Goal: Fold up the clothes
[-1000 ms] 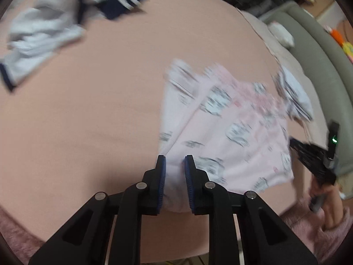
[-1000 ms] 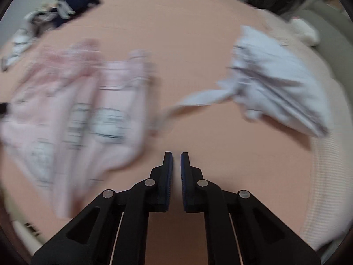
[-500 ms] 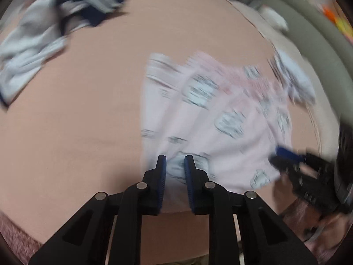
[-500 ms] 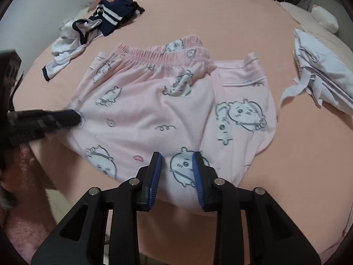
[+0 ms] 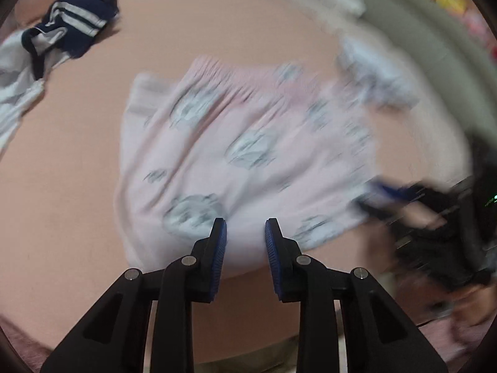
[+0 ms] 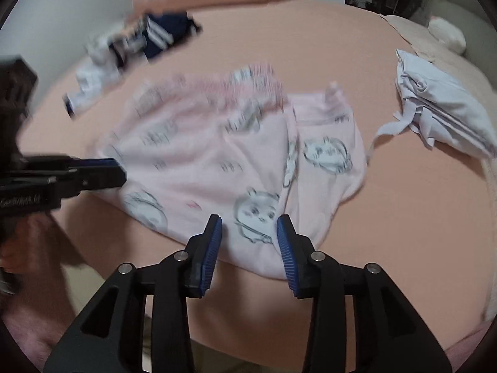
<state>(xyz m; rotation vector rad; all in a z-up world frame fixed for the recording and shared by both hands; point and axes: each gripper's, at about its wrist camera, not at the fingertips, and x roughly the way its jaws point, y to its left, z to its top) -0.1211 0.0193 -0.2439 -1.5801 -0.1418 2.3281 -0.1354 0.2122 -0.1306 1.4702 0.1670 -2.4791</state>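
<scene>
1. While the pink printed shorts (image 6: 236,161) lie spread on the peach bed sheet (image 6: 403,217), with the gathered waistband at the far side and the hem close to the near edge of the bed, both grippers are placed at that hem.
2. The right gripper (image 6: 249,228) has its fingers apart, and the lower edge of the shorts lies between them; nothing is pinched.
3. The left gripper (image 5: 245,231) is also released, with a gap between its blue pads (image 5: 219,248), and the pink cloth shows in this gap.
4. I judge that the step in hand is to take the hem at two places, so the folding itself is not yet begun.
5. The next move calls for both grippers to go forward a little and clench on the cloth edge only, not on the sheet under it.
6. After this, the hem should be carried toward the waistband, both sides together, so that the fold stays straight.
7. Two other garments wait: a navy and white one (image 6: 136,46) at the far left and a pale lilac one (image 6: 441,112) at the right, well apart from the shorts.
</scene>
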